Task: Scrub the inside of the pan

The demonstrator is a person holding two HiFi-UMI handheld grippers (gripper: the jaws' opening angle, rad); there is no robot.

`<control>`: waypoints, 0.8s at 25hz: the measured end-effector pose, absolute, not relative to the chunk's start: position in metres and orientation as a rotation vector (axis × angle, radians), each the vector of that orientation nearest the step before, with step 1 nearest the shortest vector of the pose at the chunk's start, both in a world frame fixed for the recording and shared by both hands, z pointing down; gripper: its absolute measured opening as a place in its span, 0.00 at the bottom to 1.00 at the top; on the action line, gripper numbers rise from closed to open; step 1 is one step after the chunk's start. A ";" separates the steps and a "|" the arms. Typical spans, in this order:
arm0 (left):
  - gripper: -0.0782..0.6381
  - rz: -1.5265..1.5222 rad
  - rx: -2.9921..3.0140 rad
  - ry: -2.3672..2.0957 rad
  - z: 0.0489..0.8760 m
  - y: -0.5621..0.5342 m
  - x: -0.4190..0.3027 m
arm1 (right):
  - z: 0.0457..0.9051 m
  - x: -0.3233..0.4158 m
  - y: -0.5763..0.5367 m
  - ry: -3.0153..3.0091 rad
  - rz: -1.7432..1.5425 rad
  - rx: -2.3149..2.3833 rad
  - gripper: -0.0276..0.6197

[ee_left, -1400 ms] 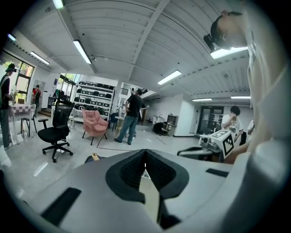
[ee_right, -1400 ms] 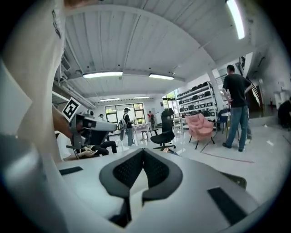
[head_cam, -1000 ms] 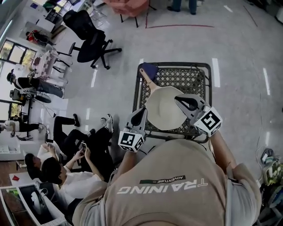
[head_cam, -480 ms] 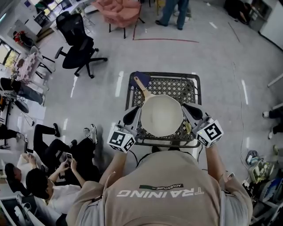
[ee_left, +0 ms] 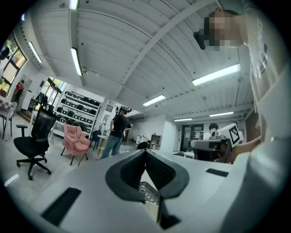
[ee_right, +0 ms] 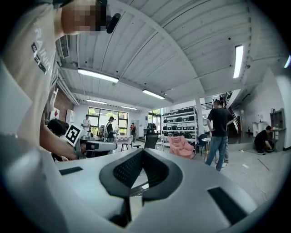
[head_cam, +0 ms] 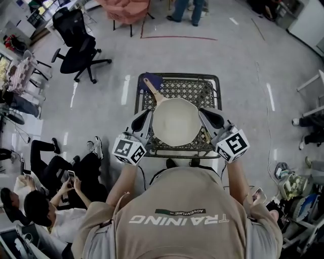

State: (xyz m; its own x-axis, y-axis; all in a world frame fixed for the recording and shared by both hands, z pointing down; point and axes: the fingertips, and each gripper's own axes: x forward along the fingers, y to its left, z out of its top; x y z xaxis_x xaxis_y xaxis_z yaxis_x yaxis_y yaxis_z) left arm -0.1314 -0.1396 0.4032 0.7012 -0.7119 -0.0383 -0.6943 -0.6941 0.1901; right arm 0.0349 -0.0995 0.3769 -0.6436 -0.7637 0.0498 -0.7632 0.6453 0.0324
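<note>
A cream pan with a wooden handle lies on a black metal mesh table; its inside looks bare. My left gripper hangs by the pan's left rim and my right gripper by its right rim, one on each side. Both point level across the room. In the left gripper view the left gripper has its pads together with nothing between them. The right gripper is shut and empty too. A small yellowish piece lies on the mesh by the pan's right edge.
A dark blue item lies at the handle's far end. A black office chair and a pink armchair stand on the floor beyond. People sit on the floor at the left; one stands at the far end.
My right gripper has come off the pan's right rim and now sits beside it. Both grippers have lifted a little, and the head camera has shifted.
</note>
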 end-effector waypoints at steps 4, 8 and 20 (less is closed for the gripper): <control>0.13 -0.194 2.742 -1.193 0.391 -0.128 -0.126 | 0.384 0.034 -0.098 -2.838 0.001 1.261 0.07; 0.13 -0.259 2.687 -1.196 0.383 -0.111 -0.121 | 0.373 0.035 -0.100 -2.870 0.002 1.221 0.07; 0.13 -0.177 2.718 -1.239 0.399 -0.087 -0.136 | 0.375 0.013 -0.077 -2.902 -0.014 1.134 0.07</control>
State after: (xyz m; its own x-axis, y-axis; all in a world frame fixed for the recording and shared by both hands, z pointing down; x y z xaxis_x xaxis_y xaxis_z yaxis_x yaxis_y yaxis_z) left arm -0.1361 -0.0868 0.3992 0.6523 -0.7567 -0.0449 -0.7391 -0.6480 0.1840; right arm 0.0134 -0.0770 0.3753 -0.7349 -0.6778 0.0211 -0.6776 0.7352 0.0182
